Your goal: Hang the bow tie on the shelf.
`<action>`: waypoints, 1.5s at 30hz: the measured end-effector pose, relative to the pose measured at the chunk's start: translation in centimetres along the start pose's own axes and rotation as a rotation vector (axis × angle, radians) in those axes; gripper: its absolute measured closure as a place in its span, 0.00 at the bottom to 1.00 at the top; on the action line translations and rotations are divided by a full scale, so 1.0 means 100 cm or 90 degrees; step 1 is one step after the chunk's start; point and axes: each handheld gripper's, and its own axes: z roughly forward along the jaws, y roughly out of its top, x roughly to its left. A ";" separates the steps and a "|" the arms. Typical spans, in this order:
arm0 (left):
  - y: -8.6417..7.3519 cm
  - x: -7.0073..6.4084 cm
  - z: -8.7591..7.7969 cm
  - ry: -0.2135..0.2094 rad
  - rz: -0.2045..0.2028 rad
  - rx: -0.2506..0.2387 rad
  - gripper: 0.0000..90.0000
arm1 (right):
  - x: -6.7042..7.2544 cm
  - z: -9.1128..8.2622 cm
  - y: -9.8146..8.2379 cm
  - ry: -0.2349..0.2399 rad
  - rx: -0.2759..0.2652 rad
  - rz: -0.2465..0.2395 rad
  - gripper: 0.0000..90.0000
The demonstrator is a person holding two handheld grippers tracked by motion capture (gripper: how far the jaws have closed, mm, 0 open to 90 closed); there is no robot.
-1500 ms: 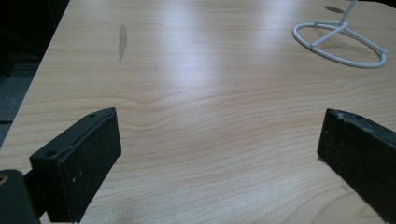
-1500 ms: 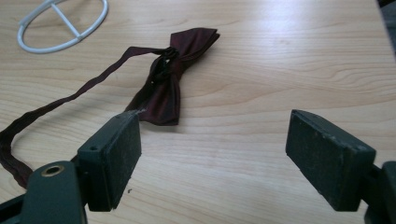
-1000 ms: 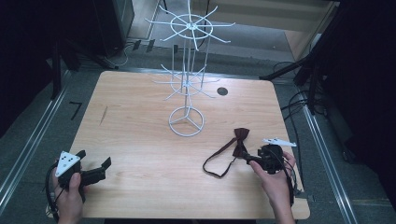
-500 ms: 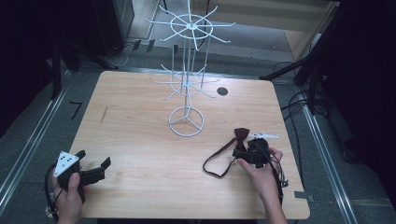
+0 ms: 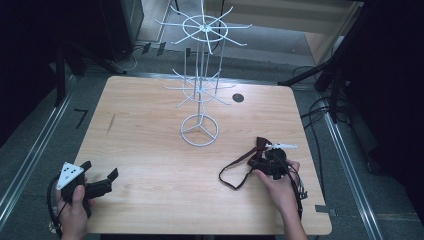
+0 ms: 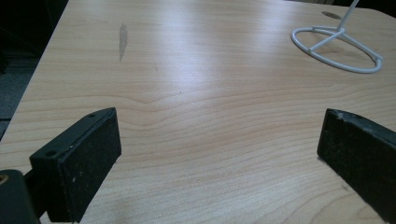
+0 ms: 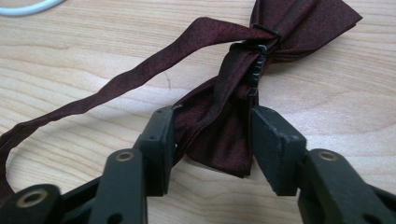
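A dark red bow tie (image 5: 260, 146) with a thin neck strap (image 5: 234, 175) lies on the wooden table (image 5: 150, 150) at the right front. My right gripper (image 5: 265, 161) sits low over it. In the right gripper view, one wing of the bow tie (image 7: 219, 135) fills the gap of my right gripper (image 7: 212, 114). The jaws have just been closing, and both pads touch the fabric's edges. My left gripper (image 5: 101, 170) rests at the table's front left corner. In its own view, the left gripper (image 6: 219, 121) stands wide open over bare wood.
A white wire display rack (image 5: 200, 90) stands at mid-table on a ring base (image 5: 199, 130), and the base (image 6: 336, 46) shows far off in the left gripper view. A round black hole (image 5: 238, 98) lies behind it. Dark stands and cables surround the table.
My right hand has slid left and down onto the bow tie, and its jaws have narrowed around one wing. The left hand has kept still.
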 end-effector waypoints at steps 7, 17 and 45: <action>0.000 0.000 0.000 0.000 -0.001 -0.002 0.00 | -0.007 0.000 -0.004 0.002 -0.015 -0.009 0.75; 0.000 -0.001 -0.001 0.008 -0.004 -0.006 0.04 | -0.014 0.001 -0.009 0.040 -0.033 0.002 0.97; -0.001 -0.005 -0.006 0.011 0.031 -0.007 0.00 | 0.038 -0.056 -0.005 0.010 -0.272 -0.134 0.98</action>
